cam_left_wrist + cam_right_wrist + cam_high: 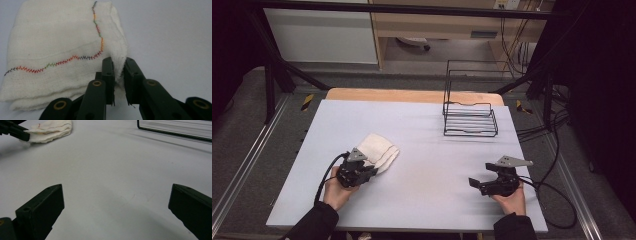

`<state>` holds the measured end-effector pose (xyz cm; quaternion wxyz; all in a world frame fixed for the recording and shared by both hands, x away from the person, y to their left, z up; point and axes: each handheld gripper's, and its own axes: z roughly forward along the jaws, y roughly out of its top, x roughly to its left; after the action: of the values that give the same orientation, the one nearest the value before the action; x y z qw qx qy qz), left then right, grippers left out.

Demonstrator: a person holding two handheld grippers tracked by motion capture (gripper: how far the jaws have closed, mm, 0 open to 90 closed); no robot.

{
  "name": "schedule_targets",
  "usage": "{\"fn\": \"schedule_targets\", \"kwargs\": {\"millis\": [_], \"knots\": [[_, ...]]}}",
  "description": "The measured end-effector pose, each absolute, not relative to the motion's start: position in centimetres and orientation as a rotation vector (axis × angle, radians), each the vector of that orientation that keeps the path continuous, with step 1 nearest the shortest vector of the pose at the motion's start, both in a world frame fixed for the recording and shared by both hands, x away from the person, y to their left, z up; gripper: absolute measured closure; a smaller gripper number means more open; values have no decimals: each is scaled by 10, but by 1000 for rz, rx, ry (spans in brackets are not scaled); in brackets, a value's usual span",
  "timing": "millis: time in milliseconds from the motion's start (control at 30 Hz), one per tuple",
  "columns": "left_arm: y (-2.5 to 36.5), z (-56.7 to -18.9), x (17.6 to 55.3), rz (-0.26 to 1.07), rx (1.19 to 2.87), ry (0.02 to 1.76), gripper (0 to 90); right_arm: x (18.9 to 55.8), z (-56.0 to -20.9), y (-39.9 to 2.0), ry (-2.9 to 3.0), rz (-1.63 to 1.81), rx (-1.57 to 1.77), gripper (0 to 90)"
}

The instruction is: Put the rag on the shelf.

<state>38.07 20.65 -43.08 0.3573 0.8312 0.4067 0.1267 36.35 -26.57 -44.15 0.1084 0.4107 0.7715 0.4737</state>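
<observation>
Left claw [119,75] pinches folded cloth [60,50] edge; right claw [116,205] rests spread, level over table [432,150].

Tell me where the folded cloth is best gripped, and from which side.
Probably the near corner of the cloth, from the person's side. The stacked layers end there in an edge that stands a little off the table, thin enough for the jaws. The left gripper is pinched on just that edge. The right gripper stands open and apart.
</observation>
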Motion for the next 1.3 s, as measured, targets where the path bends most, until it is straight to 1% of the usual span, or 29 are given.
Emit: {"fn": "schedule_targets", "kwargs": {"millis": [33, 67, 100, 133, 167, 200, 233, 400, 500, 567, 667, 700, 733, 767, 833, 867, 933, 967, 1133, 1267, 1300], "knots": [[208, -431, 381, 319, 2140, 1048, 769, 363, -442, -265, 2270, 1394, 1209, 8], [209, -430, 381, 311, 2135, 1041, 769, 363, -442, -265, 2270, 1394, 1209, 8], [211, -429, 381, 308, 2130, 1027, 713, 363, -442, -265, 2270, 1394, 1210, 8], [214, -426, 381, 315, 2121, 1021, 713, 363, -442, -265, 2270, 1394, 1210, 8], [217, -423, 381, 329, 2106, 1020, 613, 363, -441, -265, 2269, 1396, 1208, 8], [221, -420, 382, 338, 2098, 1011, 561, 363, -441, -265, 2268, 1396, 1208, 8], [226, -418, 383, 361, 2089, 1010, 561, 363, -441, -265, 2268, 1396, 1208, 8], [258, -412, 395, 446, 2054, 1083, 384, 364, -441, -263, 2272, 1397, 1211, 8], [274, -417, 406, 444, 2024, 1168, 375, 364, -441, -262, 2274, 1393, 1216, 7], [280, -422, 412, 437, 2017, 1211, 383, 364, -441, -259, 2276, 1393, 1206, 7], [283, -429, 418, 446, 2033, 1249, 427, 366, -439, -253, 2283, 1392, 1189, 7], [283, -430, 419, 448, 2037, 1258, 452, 366, -439, -251, 2285, 1394, 1187, 7], [283, -432, 420, 445, 2042, 1259, 518, 368, -438, -246, 2283, 1404, 1187, 9], [282, -432, 421, 439, 2044, 1260, 518, 368, -438, -246, 2283, 1404, 1187, 9], [281, -434, 422, 420, 2044, 1258, 581, 370, -435, -239, 2278, 1403, 1176, 13], [281, -435, 422, 419, 2047, 1264, 645, 372, -433, -230, 2278, 1406, 1166, 15], [281, -438, 423, 399, 2048, 1269, 660, 374, -431, -226, 2280, 1404, 1160, 16], [281, -438, 423, 386, 2046, 1270, 683, 376, -430, -221, 2281, 1404, 1150, 17], [282, -441, 424, 364, 2037, 1276, 722, 385, -425, -193, 2282, 1423, 1141, 30], [281, -442, 424, 351, 2036, 1277, 759, 396, -422, -164, 2294, 1426, 1132, 40], [281, -442, 423, 352, 2040, 1278, 768, 401, -420, -148, 2300, 1424, 1118, 46]]}}
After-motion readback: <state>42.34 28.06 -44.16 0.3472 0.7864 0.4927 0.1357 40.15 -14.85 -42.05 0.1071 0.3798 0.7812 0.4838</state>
